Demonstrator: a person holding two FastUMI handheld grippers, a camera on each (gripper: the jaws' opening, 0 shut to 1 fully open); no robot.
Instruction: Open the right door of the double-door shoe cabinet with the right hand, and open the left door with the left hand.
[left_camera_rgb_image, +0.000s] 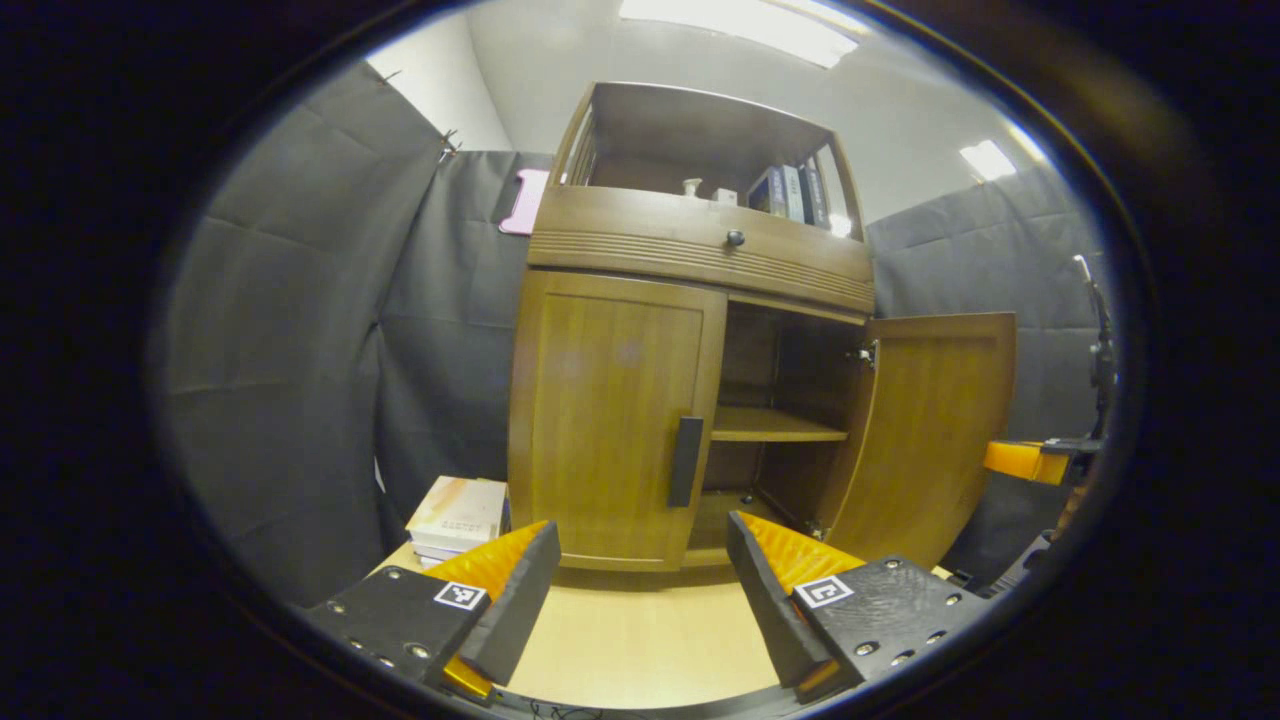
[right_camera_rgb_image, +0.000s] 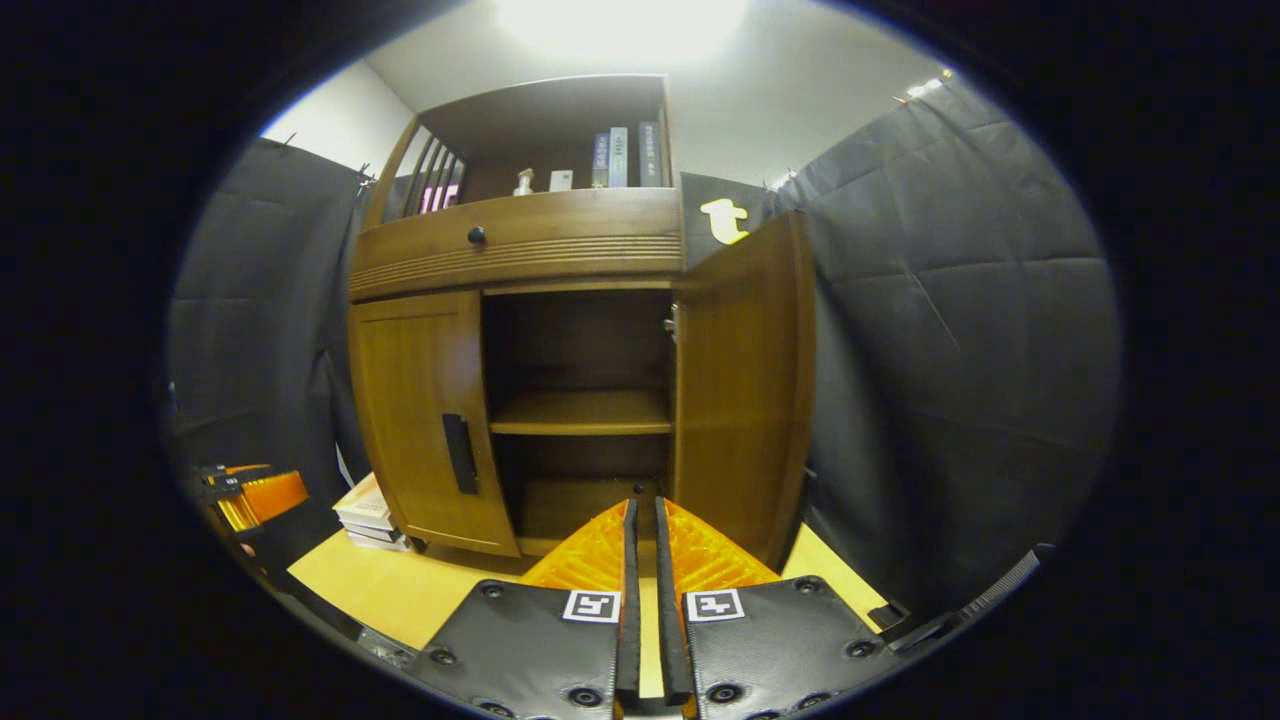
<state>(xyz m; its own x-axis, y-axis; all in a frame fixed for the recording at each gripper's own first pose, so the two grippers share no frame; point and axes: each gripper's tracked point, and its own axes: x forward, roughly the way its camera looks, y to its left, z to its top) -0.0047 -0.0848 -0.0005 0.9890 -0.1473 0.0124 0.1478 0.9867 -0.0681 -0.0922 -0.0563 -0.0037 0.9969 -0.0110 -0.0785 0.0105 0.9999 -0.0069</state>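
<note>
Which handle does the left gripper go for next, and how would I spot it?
Find the wooden shoe cabinet against the booth wall; its right door stands swung open, its left door is shut. The target is the dark vertical bar handle on the left door's inner edge, unlike the small round knob on the drawer above.

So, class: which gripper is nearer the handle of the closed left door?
Left, probably. The left gripper sits open right in front of the handle, which looks large there. The right gripper, shut, faces the open compartment, the handle off to its left.
</note>
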